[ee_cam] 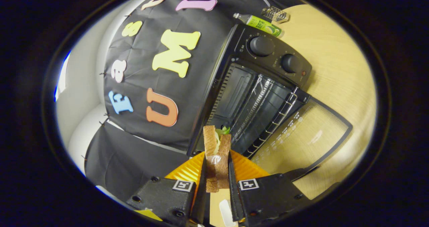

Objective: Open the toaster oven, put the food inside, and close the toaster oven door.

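Cloth wall [140, 143] of the booth hangs at the left, dark, behind the work area. Next comes the gripper [217, 168], its two fingers [203, 180] closed narrow against the sides of a sandwich [217, 153]; both press on it. Sandwich stands on edge between the fingers, brown bread slices with a bit of green leaf showing at its far tip, and a clear wrap patch on the near face. Under the fingers lies a ridged yellow plate [246, 168]. Sandwich tip sits just before the toaster oven [254, 86], close to its open mouth. Oven is black, two knobs [262, 46] on its control panel, wire rack [268, 116] visible inside. Glass door [301, 136] is folded fully down, lying flat over the wooden table [338, 69]. Beyond the oven, a green bottle [263, 24] lies on the table, a small wire object [275, 14] just beside it.
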